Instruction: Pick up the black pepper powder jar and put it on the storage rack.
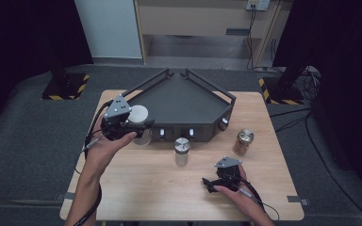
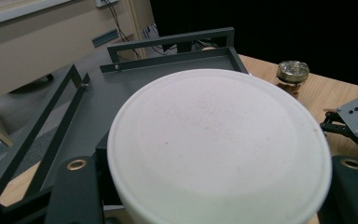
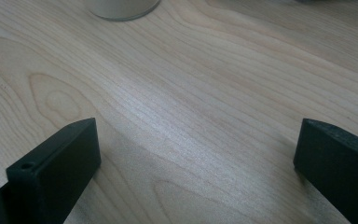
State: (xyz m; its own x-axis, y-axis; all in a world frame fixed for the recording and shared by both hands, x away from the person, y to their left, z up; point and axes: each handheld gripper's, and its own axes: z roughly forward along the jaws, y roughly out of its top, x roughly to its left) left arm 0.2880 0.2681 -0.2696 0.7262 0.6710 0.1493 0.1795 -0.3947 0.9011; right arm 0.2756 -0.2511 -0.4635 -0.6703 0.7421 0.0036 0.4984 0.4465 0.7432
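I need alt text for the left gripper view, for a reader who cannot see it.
A jar's white lid sits between the two black jaws, up close. Behind it stands a dark metal tray on a wooden table, with a gold-capped jar farther off.

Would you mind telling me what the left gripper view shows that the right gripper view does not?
The left gripper view alone has the white-lidded jar held between its jaws, the dark tray behind it, a gold-lidded jar and part of the other gripper. The right gripper view alone has its own jaws standing wide apart over bare wood, and the base of a jar at its top edge. Both include the wooden table.
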